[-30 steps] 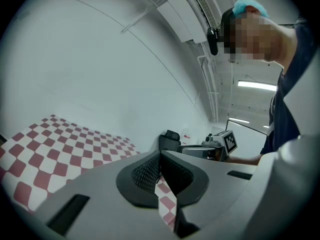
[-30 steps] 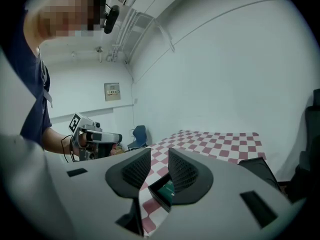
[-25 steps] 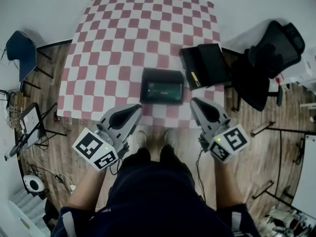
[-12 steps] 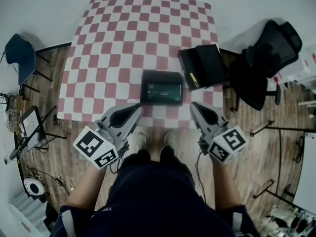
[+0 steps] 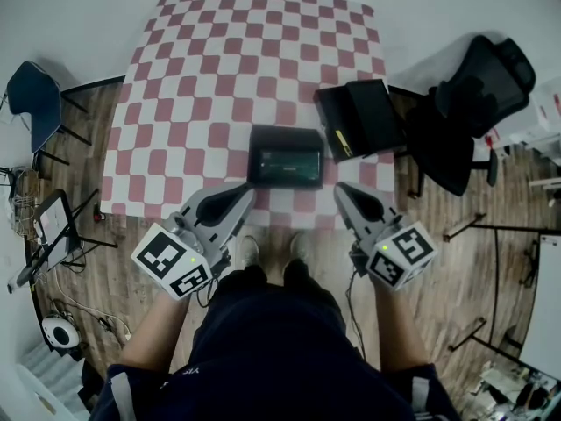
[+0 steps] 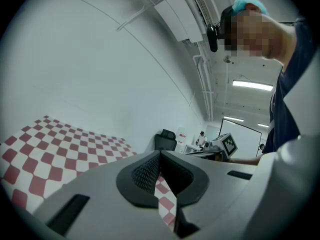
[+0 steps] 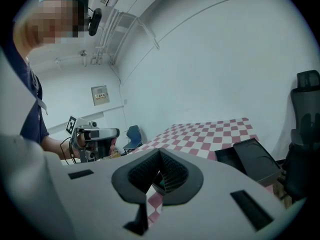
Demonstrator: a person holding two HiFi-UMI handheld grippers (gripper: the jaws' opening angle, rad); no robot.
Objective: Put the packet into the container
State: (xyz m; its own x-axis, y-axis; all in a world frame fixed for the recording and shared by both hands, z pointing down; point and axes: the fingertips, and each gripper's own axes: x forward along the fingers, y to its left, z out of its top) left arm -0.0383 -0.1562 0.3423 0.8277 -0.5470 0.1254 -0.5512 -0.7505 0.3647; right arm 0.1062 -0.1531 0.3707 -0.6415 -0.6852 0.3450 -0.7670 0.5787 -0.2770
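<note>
As far as I can tell, the red-and-white checkered table (image 5: 219,77) fills most of the head view. A black office chair (image 5: 478,103) is off to its right and a blue chair (image 5: 35,95) sits far left on the wood floor. On the table's right edge there's an open black case (image 5: 361,117). Just left of it, by the near edge, is the black container (image 5: 287,183), and a dark greenish packet (image 5: 286,160) seems to be lying inside it already. The left gripper (image 5: 245,193) and right gripper (image 5: 340,189) hover at the near edge on either side of the container. Both have their jaws pressed together with nothing in them.
</note>
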